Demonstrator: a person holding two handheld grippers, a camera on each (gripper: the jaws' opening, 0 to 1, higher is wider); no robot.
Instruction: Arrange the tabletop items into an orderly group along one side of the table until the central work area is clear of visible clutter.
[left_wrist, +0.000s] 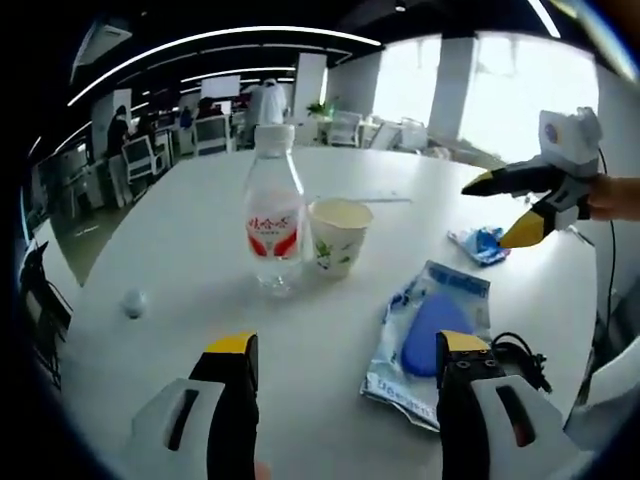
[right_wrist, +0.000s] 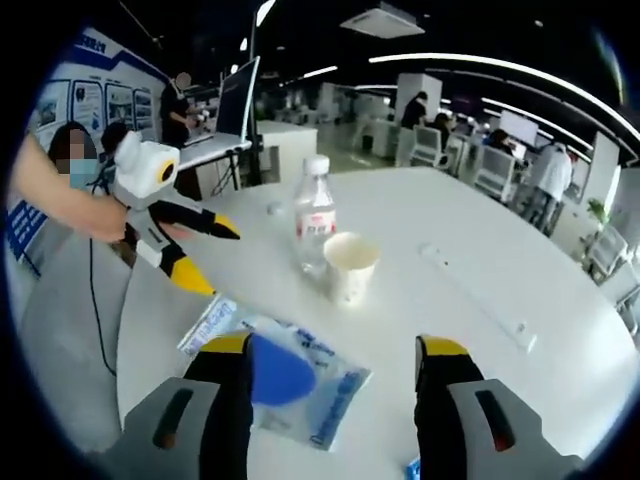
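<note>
White round table (left_wrist: 180, 250), glossy, carries the clutter loosely around its middle: a clear water bottle (left_wrist: 273, 215) with a red label stands upright, a paper cup (left_wrist: 338, 236) just beside it and nearly touching, a clear plastic packet (left_wrist: 428, 335) holding a blue item lies flat nearer the edge, a small blue wrapper (left_wrist: 482, 243) sits apart beyond it, and a small pale ball (left_wrist: 134, 302) rests alone to the far side. Left gripper (left_wrist: 345, 365): jaws spread wide, nothing between them, hovering above the tabletop; the packet lies just ahead of its right-hand jaw, long axis running roughly along the gripper's line of sight. Right gripper (right_wrist: 335, 365): jaws likewise spread and empty; in the right gripper view the packet (right_wrist: 285, 380) sits just past its left-hand jaw, its long axis crossing the view diagonally, with bottle (right_wrist: 314, 225) and cup (right_wrist: 349, 265) further ahead and roughly centred. Judgement: the packet is the nearest item to both grippers; bottle and cup already form a pair, so the packet probably goes to them.
</note>
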